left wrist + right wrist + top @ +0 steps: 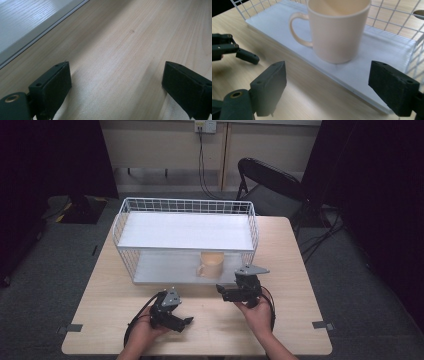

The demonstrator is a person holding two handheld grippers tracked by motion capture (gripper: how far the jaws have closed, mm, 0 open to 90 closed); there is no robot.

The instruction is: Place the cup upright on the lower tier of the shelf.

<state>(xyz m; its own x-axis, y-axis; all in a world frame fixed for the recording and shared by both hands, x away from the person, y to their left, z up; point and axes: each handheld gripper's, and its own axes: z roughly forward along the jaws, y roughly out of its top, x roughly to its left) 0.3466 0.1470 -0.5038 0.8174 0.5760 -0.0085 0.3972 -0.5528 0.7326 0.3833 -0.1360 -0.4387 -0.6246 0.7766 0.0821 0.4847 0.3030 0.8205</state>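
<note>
- High view: the cream mug (213, 263) stands upright on the lower shelf (160, 270) of the white wire rack (186, 237), toward that shelf's right front corner, its handle turned left. The rack sits at the far middle of the tabletop (295, 320). The right gripper (223, 292) hovers just in front of the shelf's front edge, clear of the mug. The left gripper (186, 321) rests low near the tabletop's near edge, well apart from the rack. The upper shelf is bare.
- Left gripper view: its two black jaws stand spread over plain wood, nothing between them; the shelf's pale front edge crosses the upper left corner.
- Right gripper view: the jaws are wide apart and empty, with the mug (337, 30) ahead of them on the white shelf (372, 62) and not touched. The left gripper (239, 53) shows at the left edge.
- Judgement: the placing looks done, since the mug stands free and steady inside the rack. What seems left is drawing the right gripper away, though the slight blur makes that hard to confirm.
</note>
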